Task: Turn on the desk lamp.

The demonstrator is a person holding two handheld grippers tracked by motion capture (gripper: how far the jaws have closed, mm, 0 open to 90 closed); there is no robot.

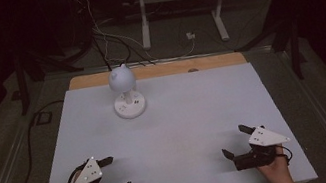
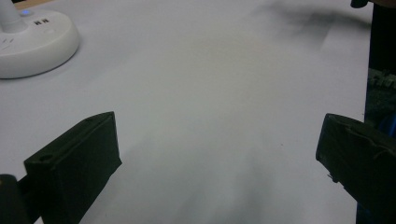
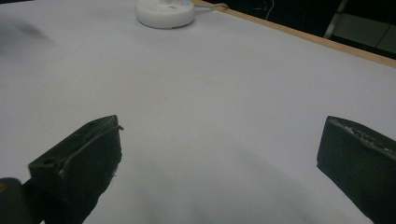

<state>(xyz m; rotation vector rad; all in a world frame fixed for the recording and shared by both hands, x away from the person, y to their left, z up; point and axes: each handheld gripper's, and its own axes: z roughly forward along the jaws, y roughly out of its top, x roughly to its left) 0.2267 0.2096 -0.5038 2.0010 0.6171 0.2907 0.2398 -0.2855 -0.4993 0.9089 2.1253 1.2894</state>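
Observation:
A small white desk lamp (image 1: 125, 90) with a round head and a round base stands at the back of the white table (image 1: 181, 118), left of centre. Its base (image 2: 32, 42) shows at the top left of the left gripper view, and again as the base (image 3: 164, 13) at the top of the right gripper view. My left gripper (image 1: 116, 173) rests open near the front left edge, held by a hand in a dark sleeve. Near the front right, my right gripper (image 1: 235, 141) is also open. Nothing lies between either pair of jaws.
The white sheet covers a wooden tabletop whose bare strip (image 1: 157, 69) shows along the far edge. Cables (image 1: 107, 45) trail on the dark floor behind the lamp, and a white metal stand (image 1: 181, 2) rises farther back.

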